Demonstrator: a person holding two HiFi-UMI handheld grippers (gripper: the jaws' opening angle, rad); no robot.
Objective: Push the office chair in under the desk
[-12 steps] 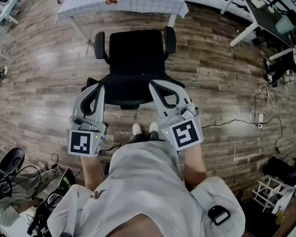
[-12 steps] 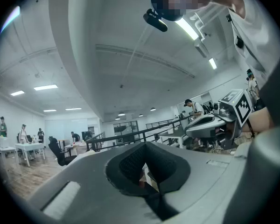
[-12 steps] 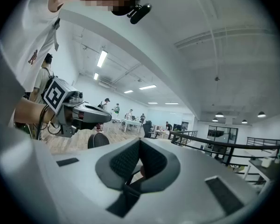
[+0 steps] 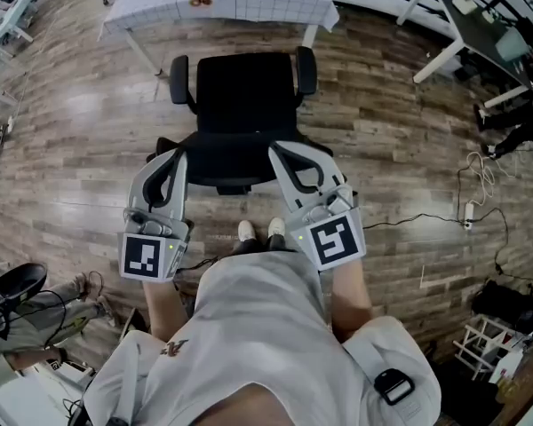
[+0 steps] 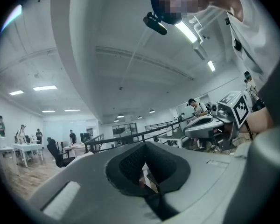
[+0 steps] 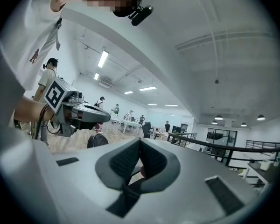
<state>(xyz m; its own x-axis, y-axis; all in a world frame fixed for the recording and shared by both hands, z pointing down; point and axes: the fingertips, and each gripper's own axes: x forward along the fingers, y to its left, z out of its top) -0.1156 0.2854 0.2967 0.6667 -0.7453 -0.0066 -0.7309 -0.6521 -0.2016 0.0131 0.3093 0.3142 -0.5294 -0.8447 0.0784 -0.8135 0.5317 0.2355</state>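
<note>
The head view looks steeply down on the left gripper (image 4: pixel 178 155), right gripper (image 4: pixel 276 150) and office chair (image 4: pixel 246 96); each gripper view looks level along its jaws, glimpsing the other gripper

I saw the black office chair (image 4: pixel 247 91) with two armrests standing upright on the wooden floor, backrest toward me. Its seat faced the white grid-patterned desk (image 4: pixel 249 3), close in front, not under it.

The room was bright and evenly lit by ceiling strip lights (image 5: pixel 184 31), whose pale glare sheened the wooden floor (image 4: pixel 89 140) in the head view. Both gripper views bowed strongly, their corners vignetted black, and the nearest surfaces were soft and out of focus.
</note>
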